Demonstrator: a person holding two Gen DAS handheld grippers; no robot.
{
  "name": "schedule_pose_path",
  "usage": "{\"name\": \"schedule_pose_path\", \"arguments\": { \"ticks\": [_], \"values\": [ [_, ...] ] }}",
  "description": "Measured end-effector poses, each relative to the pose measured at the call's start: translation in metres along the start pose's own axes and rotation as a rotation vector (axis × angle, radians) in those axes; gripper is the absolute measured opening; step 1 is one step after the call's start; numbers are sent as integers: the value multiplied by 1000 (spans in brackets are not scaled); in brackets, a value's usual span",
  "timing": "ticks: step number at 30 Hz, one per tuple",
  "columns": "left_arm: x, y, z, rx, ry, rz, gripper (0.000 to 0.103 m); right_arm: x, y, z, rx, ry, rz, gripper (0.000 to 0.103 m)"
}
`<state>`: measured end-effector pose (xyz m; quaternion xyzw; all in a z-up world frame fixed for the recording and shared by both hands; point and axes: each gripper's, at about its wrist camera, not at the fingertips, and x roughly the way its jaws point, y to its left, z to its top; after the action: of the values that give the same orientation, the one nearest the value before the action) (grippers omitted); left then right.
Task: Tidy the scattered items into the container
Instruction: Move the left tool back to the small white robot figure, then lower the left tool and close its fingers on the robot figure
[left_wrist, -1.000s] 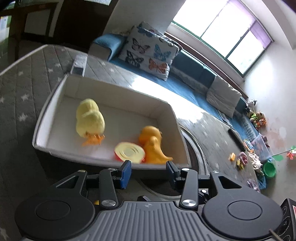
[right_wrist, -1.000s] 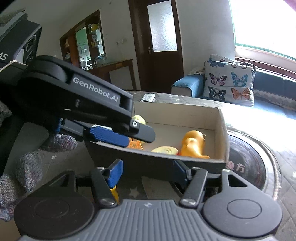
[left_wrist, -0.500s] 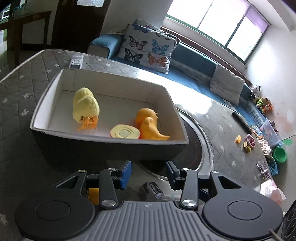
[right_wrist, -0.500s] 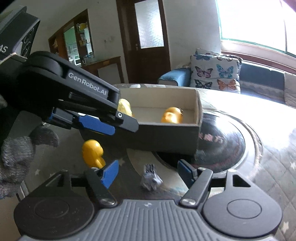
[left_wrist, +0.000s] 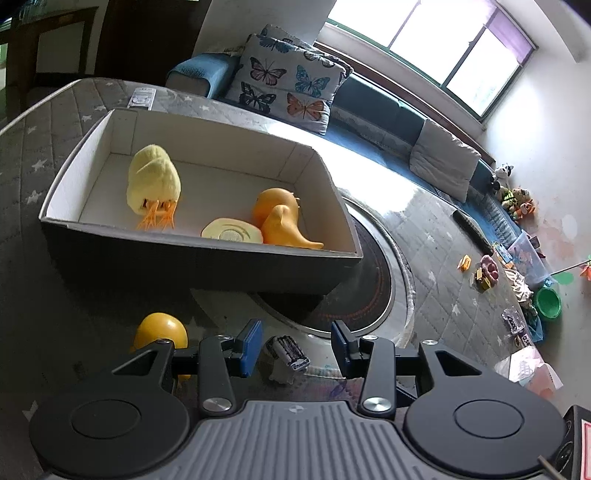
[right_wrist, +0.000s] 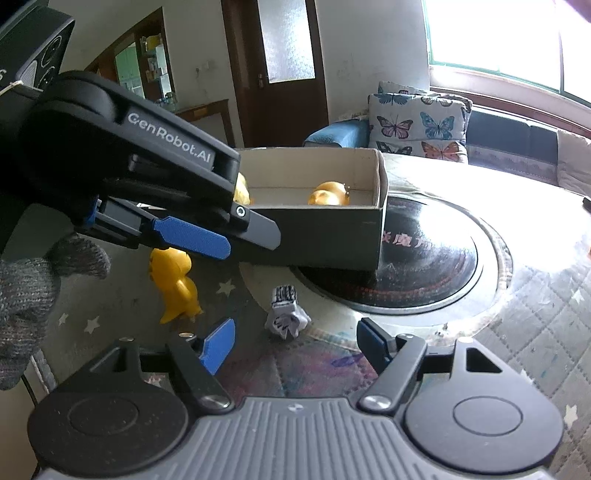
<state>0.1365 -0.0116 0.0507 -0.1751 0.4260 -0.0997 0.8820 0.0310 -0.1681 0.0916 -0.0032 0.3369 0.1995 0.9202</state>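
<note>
Pulling back from the box (left_wrist: 199, 258) at mid-frame, both my claws, left claw (left_wrist: 295, 345) and right claw (right_wrist: 295, 341), hang spread and empty over the small grey toy (right_wrist: 286, 314) and yellow duck (right_wrist: 173, 284) at lower left on the counter (right_wrist: 517, 314); I reckon a hasty pinch could flick that toy away.

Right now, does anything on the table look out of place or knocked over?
Yes. Two toys still lie outside the box: a yellow duck tipped on its side, and a small grey-and-white toy toppled near the black round plate. Both tools are open and empty.

Grey-white toy (right_wrist: 286, 314) before parted claw (right_wrist: 295, 341)
</note>
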Motion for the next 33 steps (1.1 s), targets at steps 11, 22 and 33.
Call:
{"name": "schedule_pose_path", "arguments": {
  "ticks": [11,22,33],
  "values": [
    [5,1,-3,-14,13,8,44,3,1,-6,-2,17,0,74],
    [10,4,-5,-36,11,-5,44,5,-2,-12,9,35,5,73],
    [22,8,-2,-80,26,-12,44,14,-4,-12,17,47,3,70]
  ]
}}
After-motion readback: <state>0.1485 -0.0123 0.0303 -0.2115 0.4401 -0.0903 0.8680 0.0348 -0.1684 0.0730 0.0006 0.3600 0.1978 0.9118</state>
